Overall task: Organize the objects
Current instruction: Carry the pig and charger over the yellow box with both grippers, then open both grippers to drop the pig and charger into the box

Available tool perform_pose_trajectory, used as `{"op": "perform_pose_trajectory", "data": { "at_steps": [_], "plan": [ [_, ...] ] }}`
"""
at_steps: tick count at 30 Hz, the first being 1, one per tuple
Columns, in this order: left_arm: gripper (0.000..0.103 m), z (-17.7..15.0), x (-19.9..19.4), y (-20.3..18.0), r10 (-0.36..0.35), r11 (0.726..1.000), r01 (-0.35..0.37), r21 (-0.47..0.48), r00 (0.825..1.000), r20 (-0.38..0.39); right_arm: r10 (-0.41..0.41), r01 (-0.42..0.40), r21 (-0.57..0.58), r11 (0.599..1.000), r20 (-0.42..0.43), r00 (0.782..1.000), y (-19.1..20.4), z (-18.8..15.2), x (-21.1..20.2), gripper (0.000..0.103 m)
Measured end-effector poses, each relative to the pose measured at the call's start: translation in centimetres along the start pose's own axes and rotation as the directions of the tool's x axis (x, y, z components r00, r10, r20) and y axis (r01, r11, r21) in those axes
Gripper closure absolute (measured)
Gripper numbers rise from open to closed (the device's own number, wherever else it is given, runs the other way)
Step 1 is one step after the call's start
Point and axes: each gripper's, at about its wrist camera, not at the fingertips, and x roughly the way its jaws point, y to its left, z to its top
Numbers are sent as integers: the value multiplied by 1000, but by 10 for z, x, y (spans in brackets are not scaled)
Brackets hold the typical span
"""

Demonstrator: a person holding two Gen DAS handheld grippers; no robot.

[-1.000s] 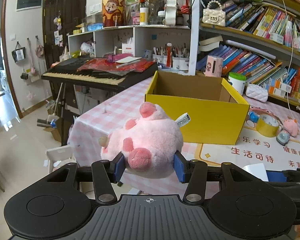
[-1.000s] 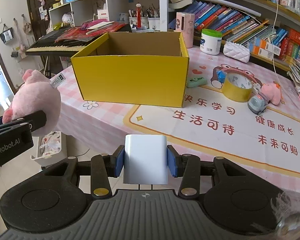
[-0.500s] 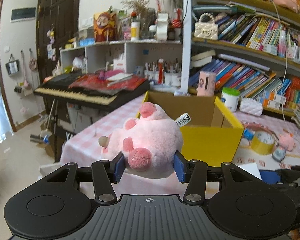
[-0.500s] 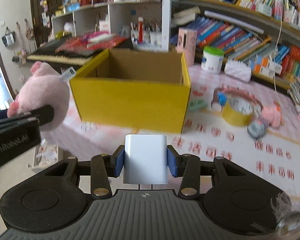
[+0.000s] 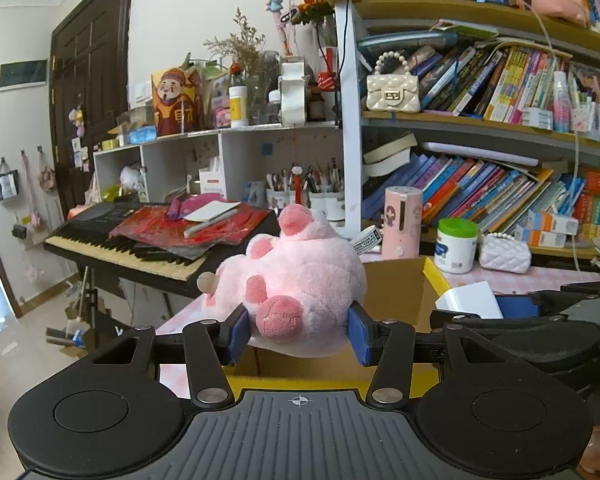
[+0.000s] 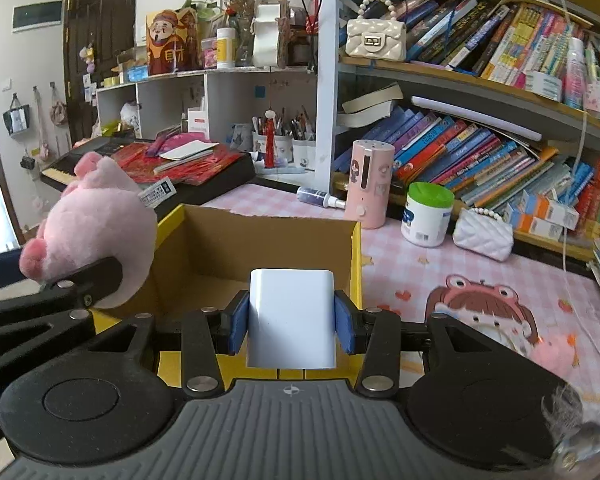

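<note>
A: Your left tongs [image 5: 298, 330] are pinching the fluffy pink plush pig [image 5: 300, 276], blue pads pressed into its sides, and it hangs over the near left corner of the open yellow cardboard box [image 6: 356, 256].

B: And the right ones?

A: Your right tongs [image 6: 292, 326] are clamped on a smooth white rounded-corner block [image 6: 292, 316], held above the box's near wall.

B: What does each camera give you that the other doesn't?

A: Only your right view looks down into the box's brown inside and shows the pink checked cloth of the counter [image 6: 400, 256] right of the box. Your left view hides most of the box behind the pig but shows the pig's four pink paw pads; the right view shows its snout side.

B: Counts?

A: One box, one large pig, one white block. Behind the box to the right: one pink cylinder [image 6: 370, 182], one green-lidded white tub [image 6: 428, 214], one white quilted purse [image 6: 484, 232].
</note>
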Motion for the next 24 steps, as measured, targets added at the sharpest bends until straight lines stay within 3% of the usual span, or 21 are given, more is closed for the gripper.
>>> {"op": "perform_pose_trajectory", "data": {
  "at_steps": [9, 17, 24],
  "plan": [
    [54, 2, 51, -11, 29, 1000, -28, 13, 996, -84, 47, -52, -70, 996, -81, 996, -10, 0, 65, 62],
    [53, -7, 84, -17, 49, 999, -44, 32, 984, -173, 102, -134, -168, 977, -189, 977, -8, -8, 103, 62],
    [53, -11, 99, -17, 45, 999, -46, 0, 973, -227, 141, -189, -257, 948, -195, 971, -6, -8, 118, 62]
  ]
}}
